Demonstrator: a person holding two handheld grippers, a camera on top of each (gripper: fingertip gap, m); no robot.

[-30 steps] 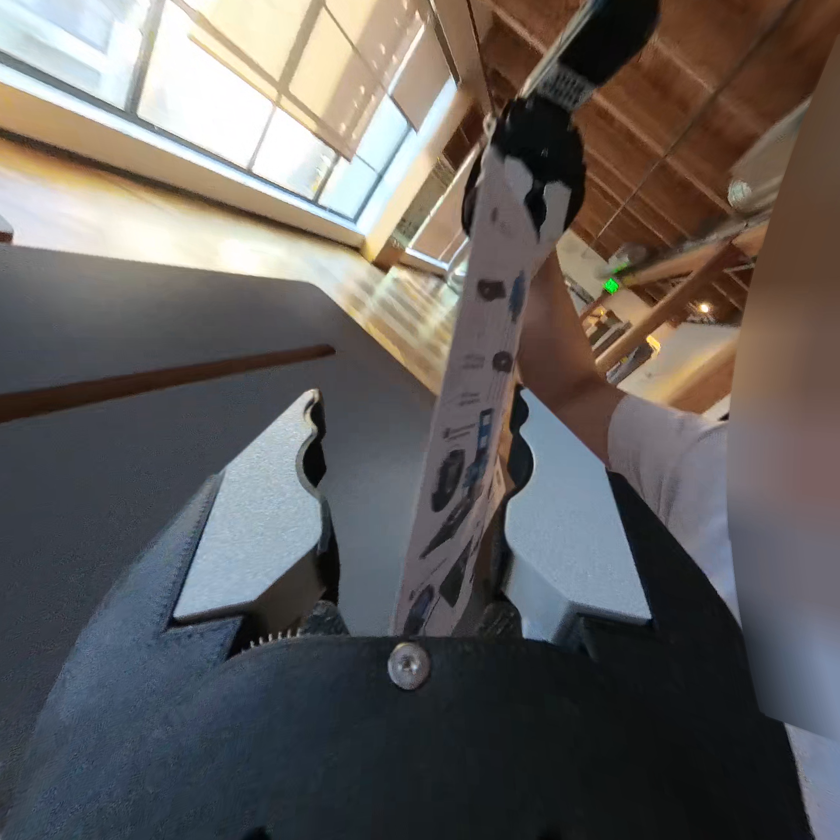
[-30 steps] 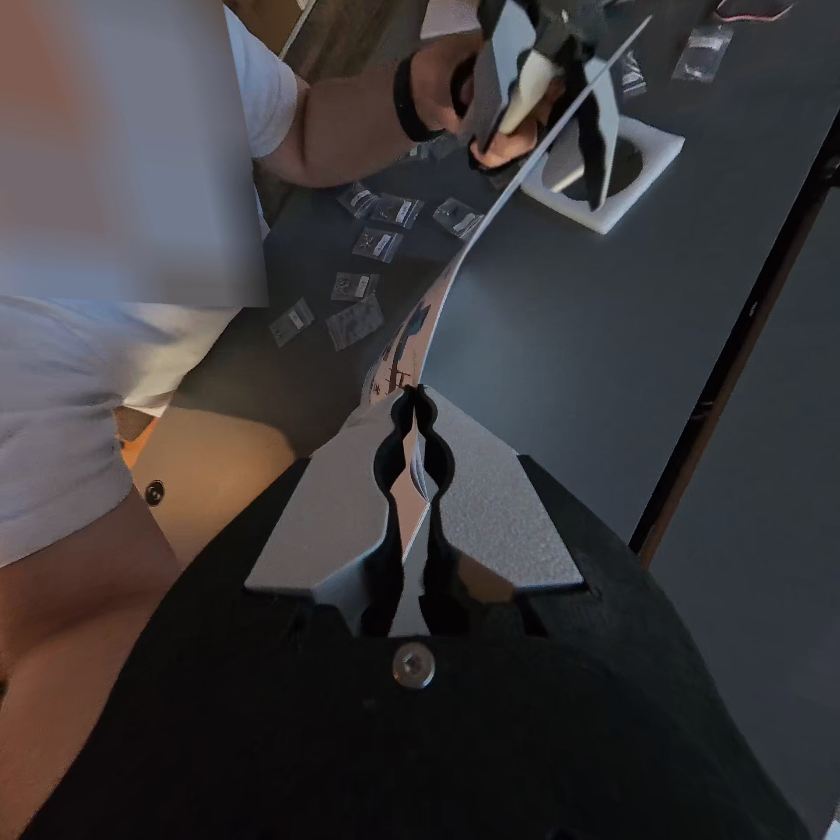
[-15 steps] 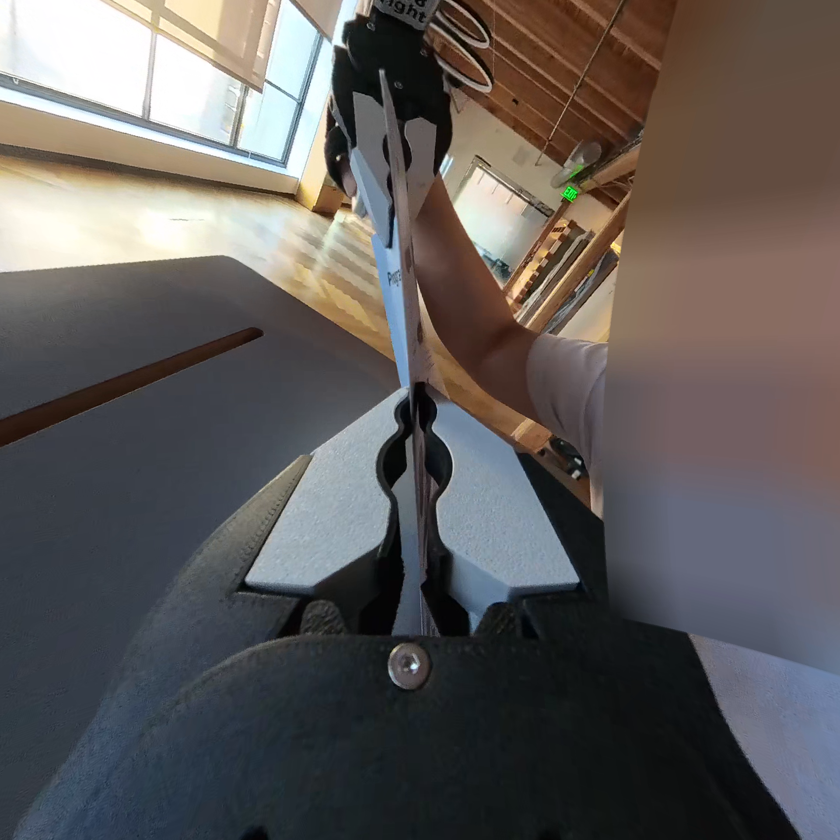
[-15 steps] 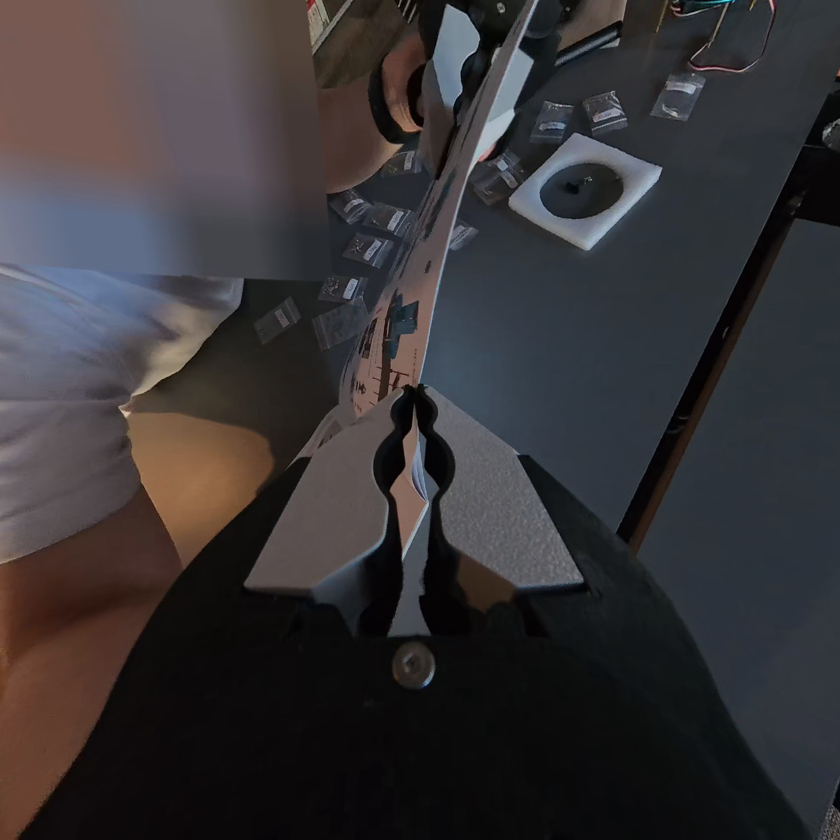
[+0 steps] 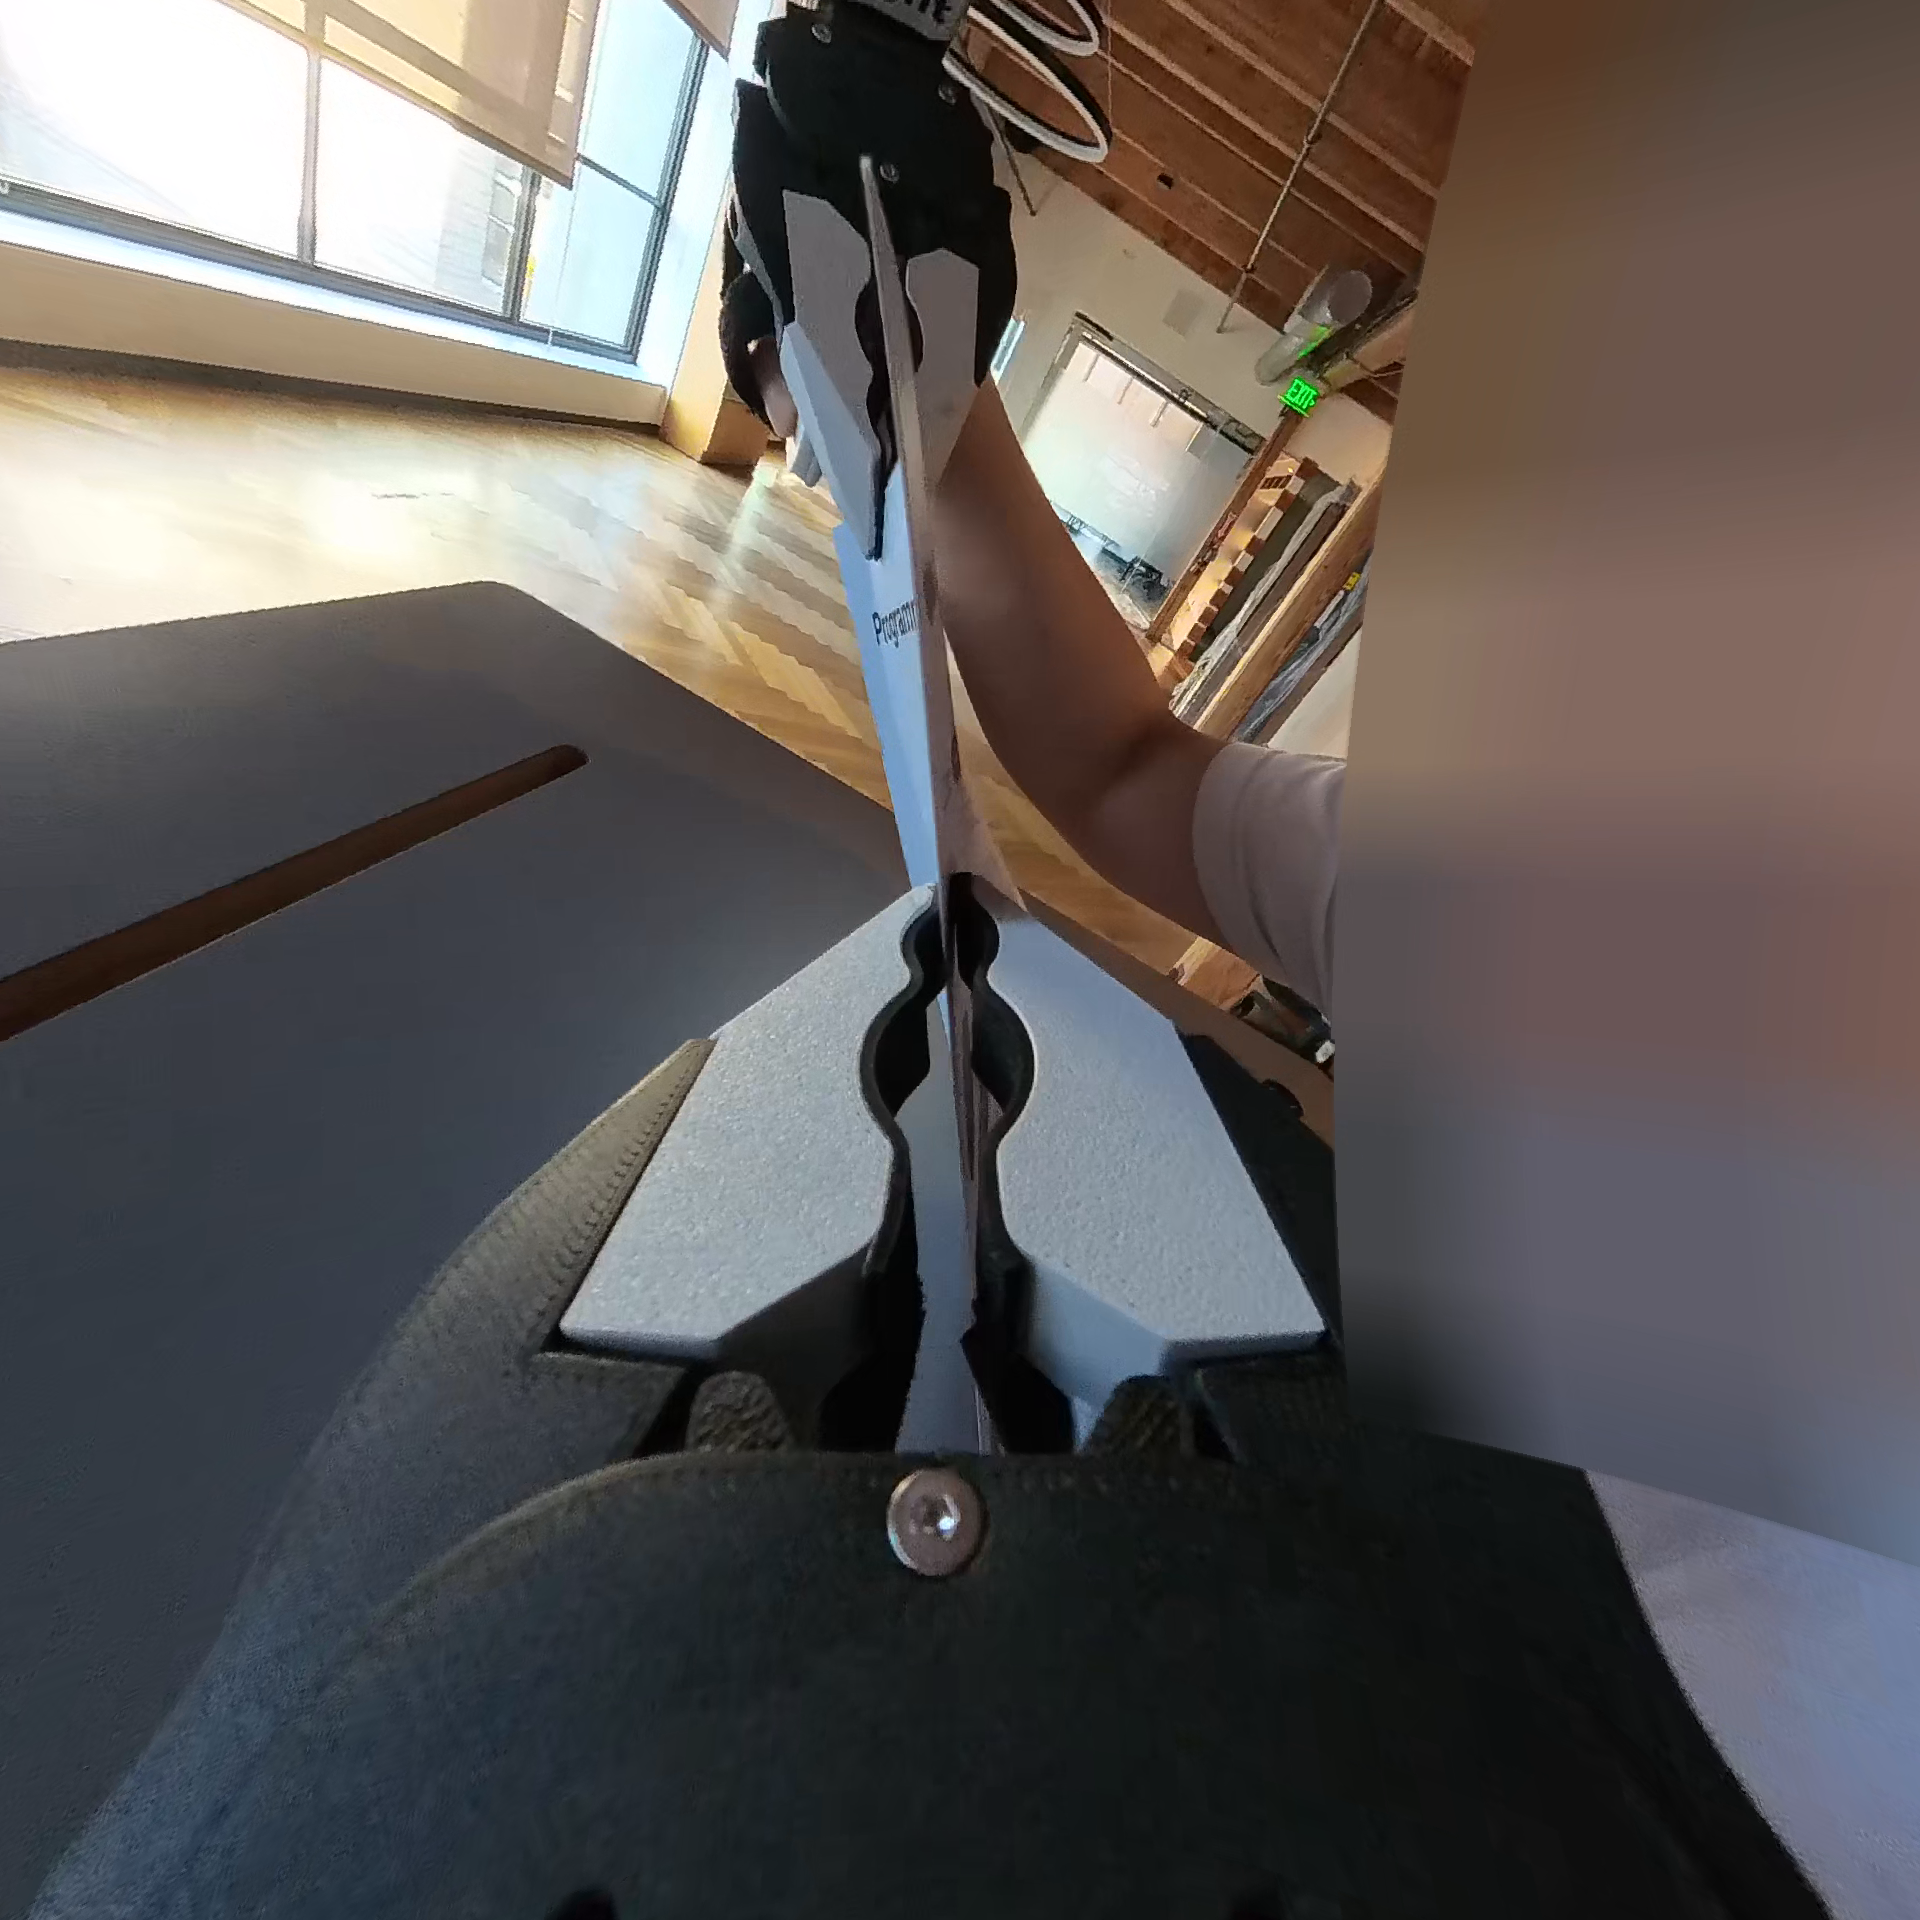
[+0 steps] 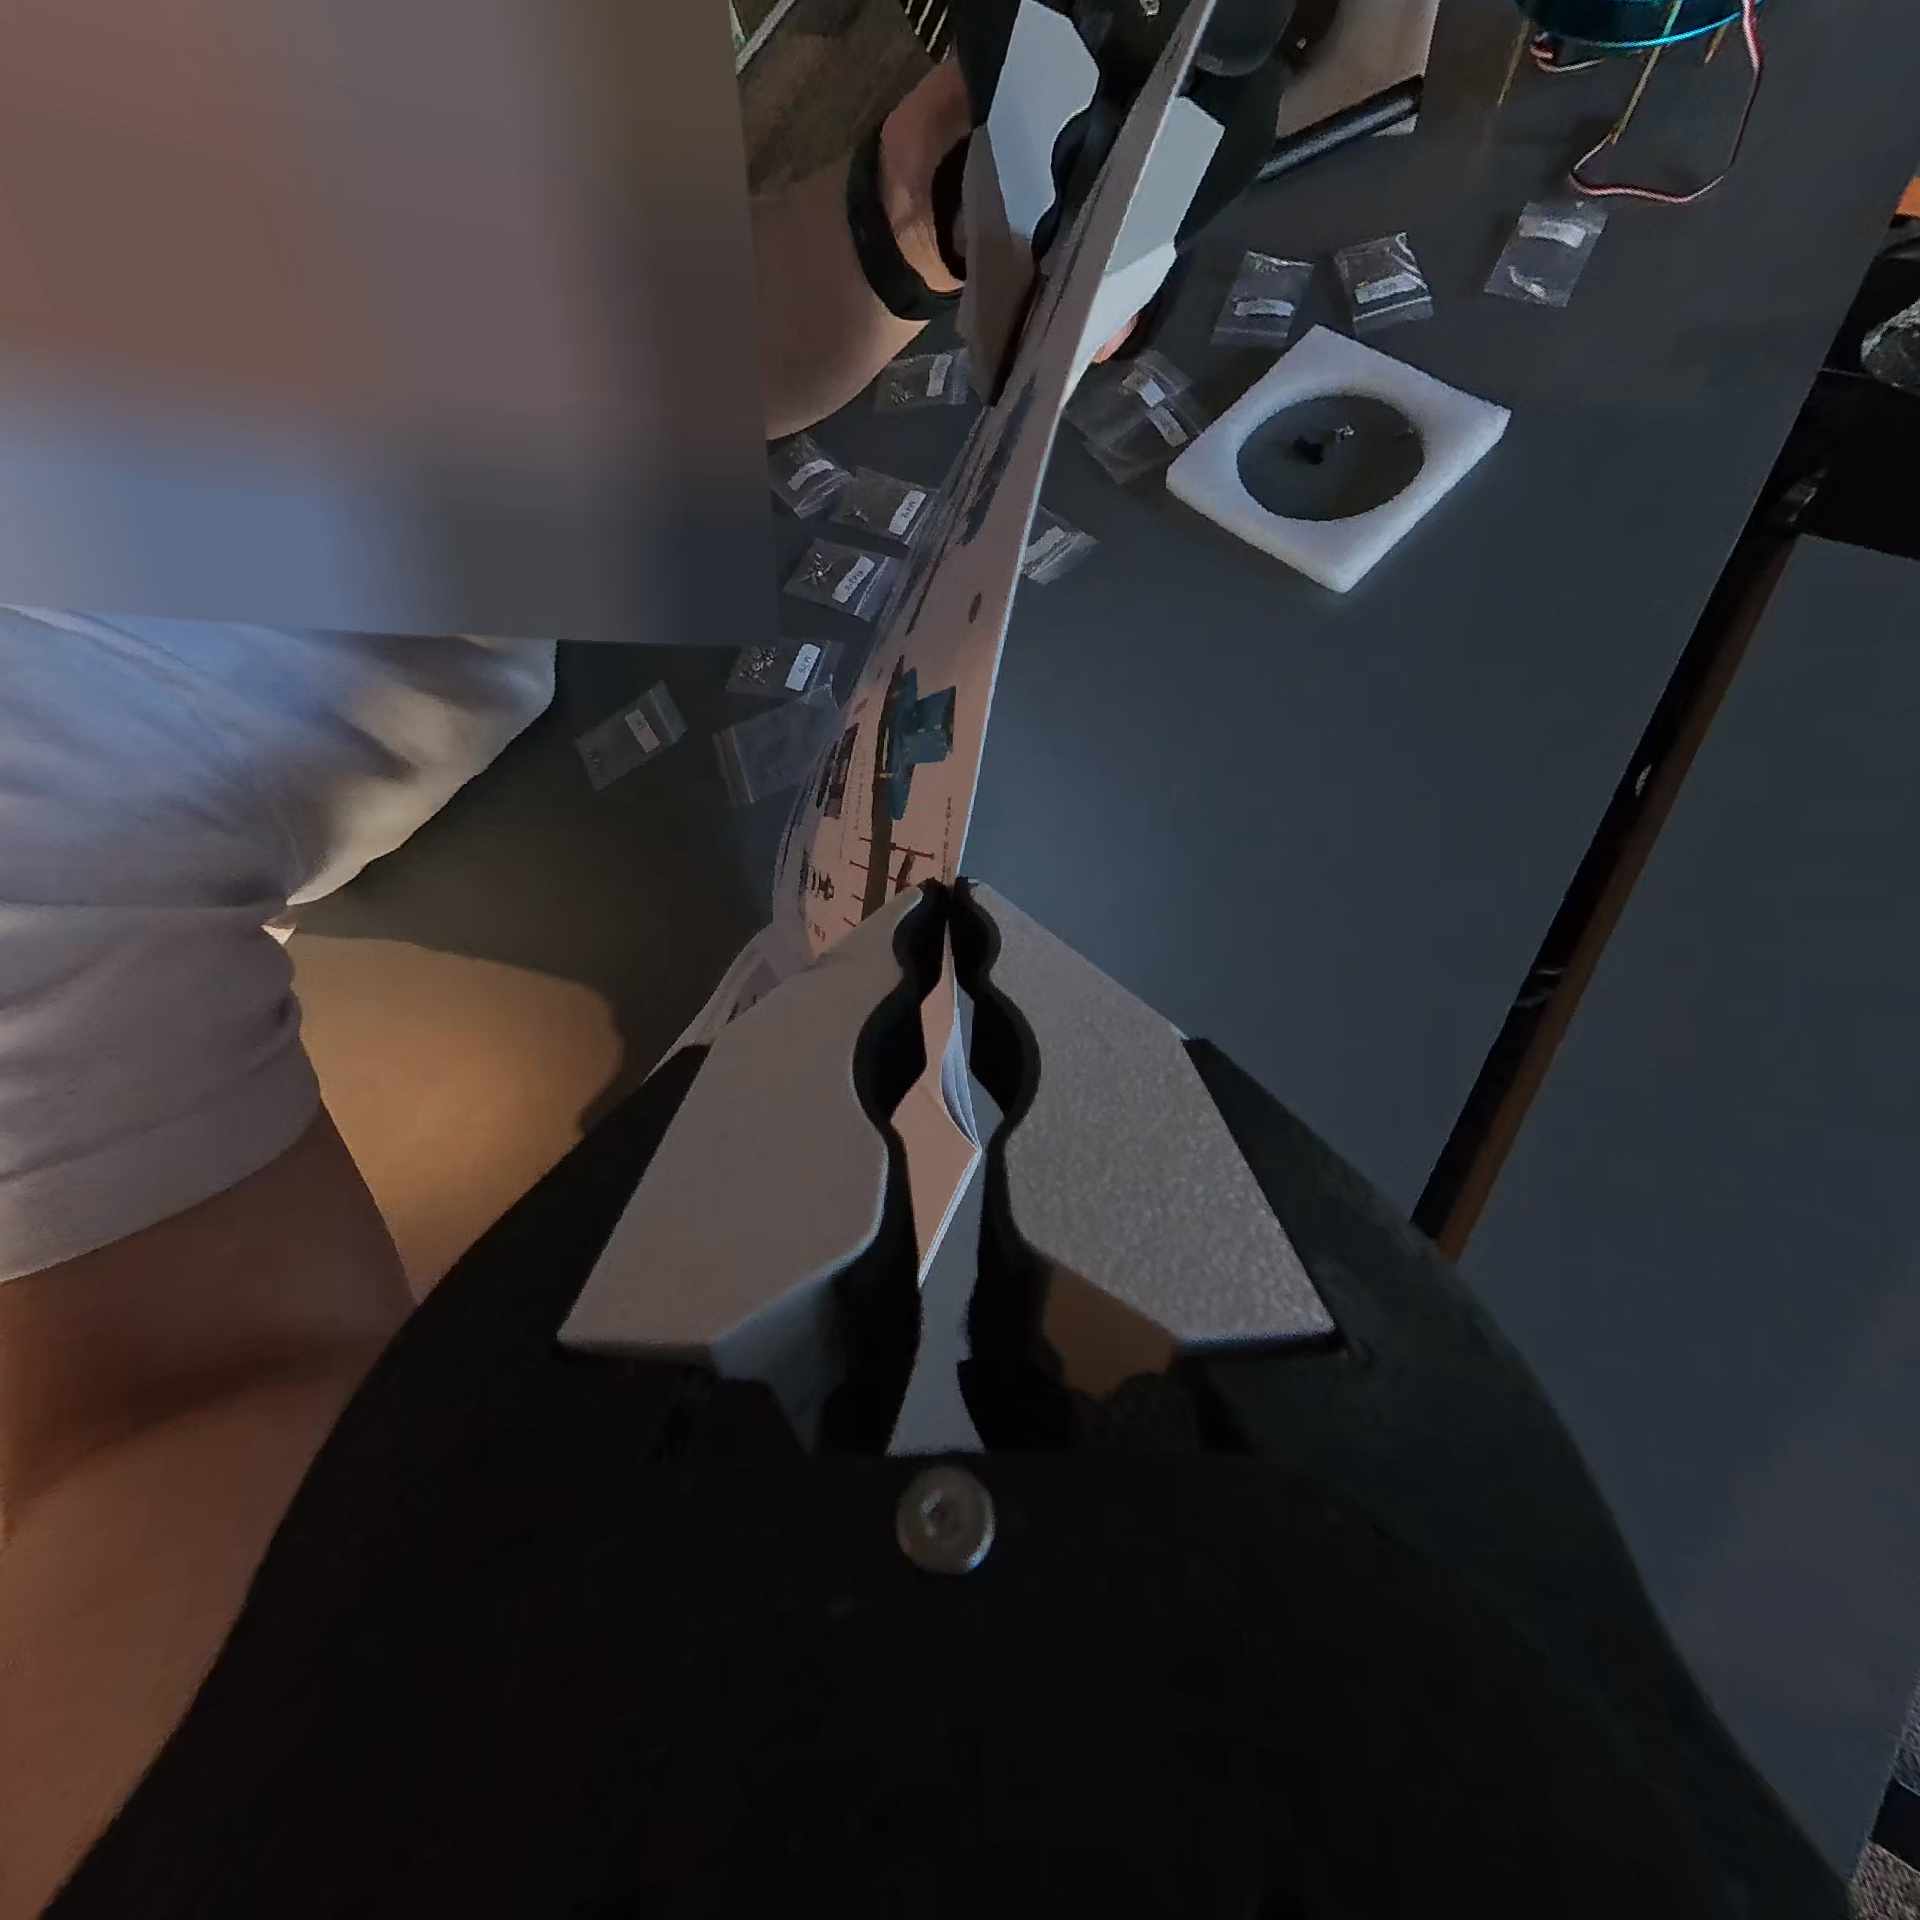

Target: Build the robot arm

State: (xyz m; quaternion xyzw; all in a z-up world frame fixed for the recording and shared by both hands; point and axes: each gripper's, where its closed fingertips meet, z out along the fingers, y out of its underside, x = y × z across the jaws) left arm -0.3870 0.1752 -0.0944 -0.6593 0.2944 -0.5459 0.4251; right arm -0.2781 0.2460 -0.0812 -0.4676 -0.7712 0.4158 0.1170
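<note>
Left wrist view: the left gripper, with grainy pale-grey scalloped fingers on a black ribbed body, is clamped together on the lower edge of a thin, glossy white printed paper sheet. The sheet runs edge-on upward to the right gripper, whose pale fingers pinch its far end below a black housing. A bare forearm in a white sleeve reaches up behind it. Below lies the matte dark-grey bench, cut by a narrow slot showing brown wood.

Right wrist view: the right gripper has its fingers closed on a corner of the same sheet, which bows in a gentle curve up to the left gripper. On the bench lie small clear plastic bags of hardware, scattered, and a square white foam block with a round dark recess. Thin coloured wires lie at the far edge.
</note>
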